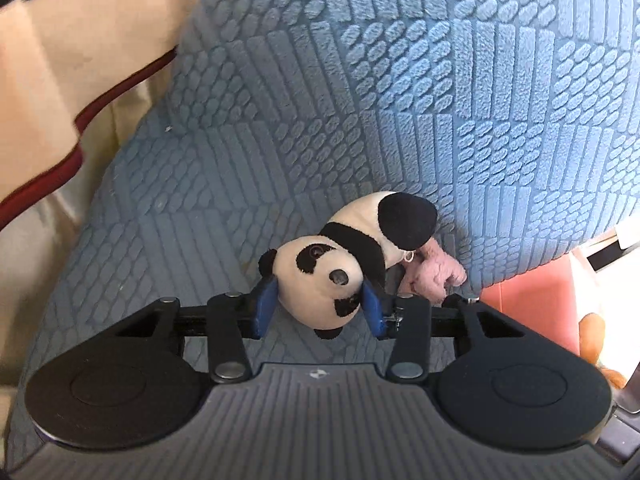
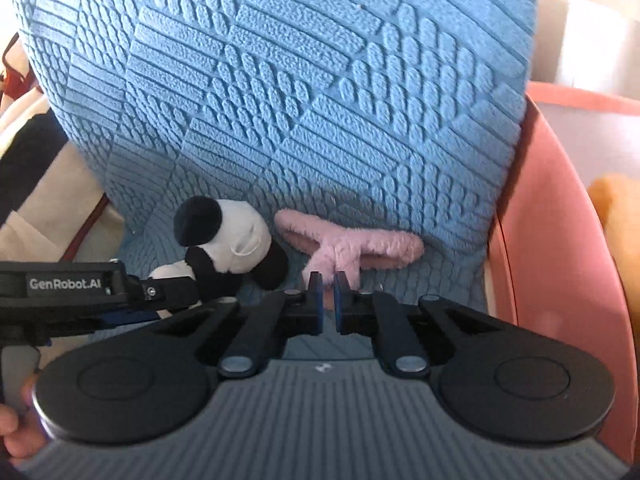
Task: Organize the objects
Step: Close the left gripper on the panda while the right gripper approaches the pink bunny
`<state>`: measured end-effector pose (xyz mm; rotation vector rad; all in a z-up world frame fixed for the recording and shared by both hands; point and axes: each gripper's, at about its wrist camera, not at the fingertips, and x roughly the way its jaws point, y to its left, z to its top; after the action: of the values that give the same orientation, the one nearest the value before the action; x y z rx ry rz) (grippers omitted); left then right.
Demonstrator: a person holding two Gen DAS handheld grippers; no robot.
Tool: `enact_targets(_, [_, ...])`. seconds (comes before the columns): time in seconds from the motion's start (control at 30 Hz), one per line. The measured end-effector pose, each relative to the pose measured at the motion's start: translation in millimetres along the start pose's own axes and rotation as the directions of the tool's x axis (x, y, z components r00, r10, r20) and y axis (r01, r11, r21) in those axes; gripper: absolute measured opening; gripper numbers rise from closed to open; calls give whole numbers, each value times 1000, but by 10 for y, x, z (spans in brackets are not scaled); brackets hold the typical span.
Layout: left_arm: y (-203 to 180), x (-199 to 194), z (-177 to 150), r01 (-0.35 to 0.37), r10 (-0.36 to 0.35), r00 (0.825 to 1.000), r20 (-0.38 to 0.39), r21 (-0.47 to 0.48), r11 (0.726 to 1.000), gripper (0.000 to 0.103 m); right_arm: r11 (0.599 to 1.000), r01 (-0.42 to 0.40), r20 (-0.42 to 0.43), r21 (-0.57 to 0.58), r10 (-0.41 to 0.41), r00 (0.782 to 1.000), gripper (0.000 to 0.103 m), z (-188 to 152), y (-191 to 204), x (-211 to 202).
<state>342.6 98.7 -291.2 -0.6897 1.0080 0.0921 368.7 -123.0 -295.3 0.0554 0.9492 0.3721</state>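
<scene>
A black-and-white panda plush (image 1: 344, 256) lies on the blue textured seat cushion (image 1: 200, 208). My left gripper (image 1: 318, 308) is shut on the panda's head, one blue pad on each side. A pink plush (image 1: 436, 272) lies right behind the panda, against the blue back cushion (image 1: 440, 80). In the right wrist view the panda (image 2: 232, 244) is at left and the pink plush with long ears (image 2: 348, 248) lies in the middle. My right gripper (image 2: 328, 300) is shut on the pink plush's lower part. The left gripper's arm (image 2: 80, 284) reaches in from the left.
A pink chair frame (image 2: 540, 220) runs along the right side. An orange plush (image 2: 616, 208) sits beyond it, also seen in the left wrist view (image 1: 596, 336). Cream cloth with dark red trim (image 1: 80, 80) hangs at the left.
</scene>
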Motion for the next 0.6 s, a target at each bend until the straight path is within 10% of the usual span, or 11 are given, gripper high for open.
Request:
enact_targets(0.2, [175,-224,-53,0,1,1000,27,-49,999,50,999,-10,38,45,8,999,16,-112,-146,-230])
enact_targets(0.33, [211,-215,-50,3,0,1000,30,-85,996,50,998,-6,51,65,3,999,50,-95,-50,-162])
enact_targets(0.6, [237,-301,-53,2,0,1000,22,-79,997,50,998,-15,70,63,10,998,59,51,119,118])
